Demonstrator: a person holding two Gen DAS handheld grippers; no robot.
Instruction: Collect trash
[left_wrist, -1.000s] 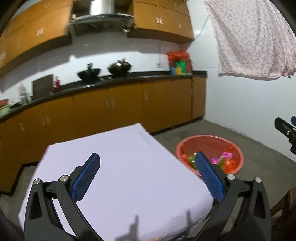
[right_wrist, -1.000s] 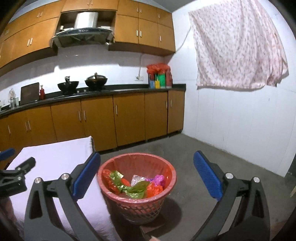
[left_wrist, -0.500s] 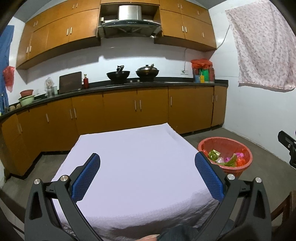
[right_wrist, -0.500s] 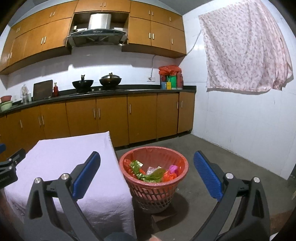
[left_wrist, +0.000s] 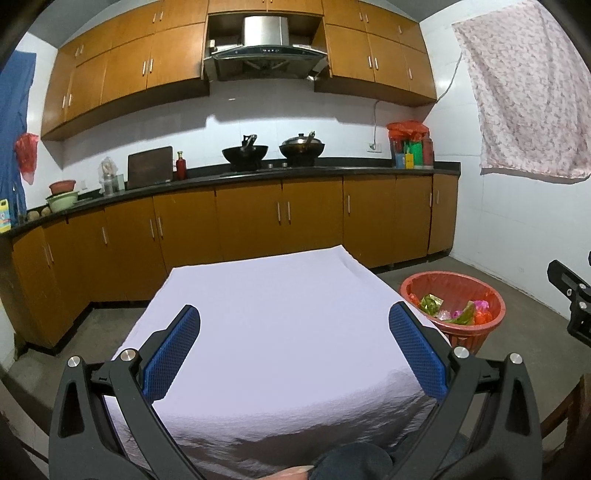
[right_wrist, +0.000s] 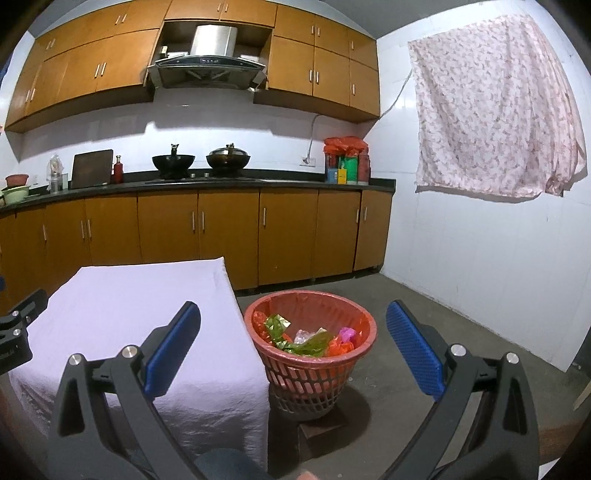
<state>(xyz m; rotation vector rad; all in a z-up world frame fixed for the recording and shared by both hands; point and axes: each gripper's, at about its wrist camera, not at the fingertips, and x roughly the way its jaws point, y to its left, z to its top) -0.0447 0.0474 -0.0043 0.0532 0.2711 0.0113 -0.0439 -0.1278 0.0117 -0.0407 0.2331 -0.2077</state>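
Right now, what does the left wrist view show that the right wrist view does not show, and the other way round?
Only the left wrist view shows the blue cloth hanging at the far left, the red bag beside it, and the yellow-blue bottle on the counter end. Only the right wrist view shows the basket's lattice side and the block under it. Both show the white-covered table, the red basket of wrappers, the two woks, the floral cloth, and open, empty grippers.
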